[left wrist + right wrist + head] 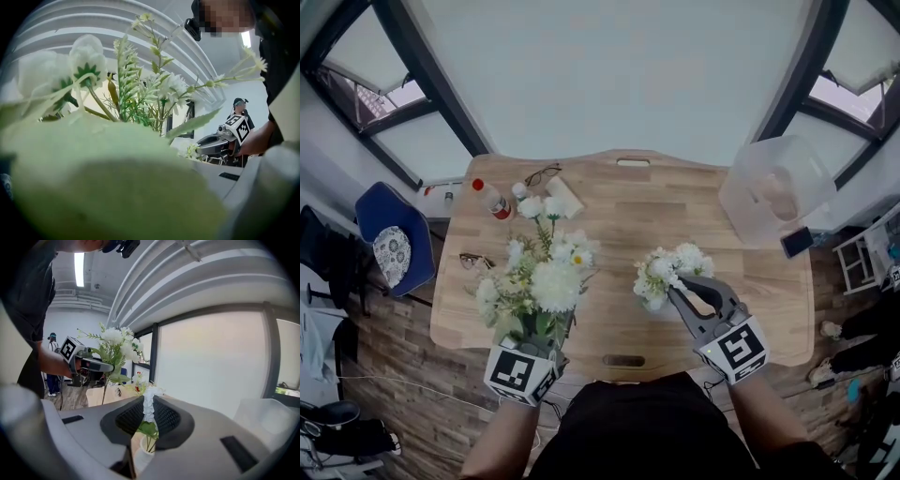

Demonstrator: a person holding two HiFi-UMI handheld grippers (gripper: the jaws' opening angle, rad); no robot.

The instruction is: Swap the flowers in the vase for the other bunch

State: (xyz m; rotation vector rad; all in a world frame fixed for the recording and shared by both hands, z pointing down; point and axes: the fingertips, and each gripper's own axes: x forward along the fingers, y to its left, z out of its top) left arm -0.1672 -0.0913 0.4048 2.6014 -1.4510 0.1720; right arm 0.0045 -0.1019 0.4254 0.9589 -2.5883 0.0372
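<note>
On the wooden table (694,211), my left gripper (541,332) is shut on the stems of a large bunch of white flowers (546,277) with green leaves, held upright at the front left. In the left gripper view a blurred leaf hides its jaws and the bunch (145,89) rises above. My right gripper (673,292) is at a small bunch of white flowers (664,272) in the middle right. In the right gripper view its pads are shut on that sprig (149,405), above the white vase (140,456). The blossoms mostly hide the vase in the head view.
A red-capped bottle (494,200), a cream block (563,197) and glasses (542,174) lie at the back left; a second pair of glasses (474,262) lies by the left edge. A clear plastic container (776,187) overhangs the right back corner. A blue chair (394,234) stands left.
</note>
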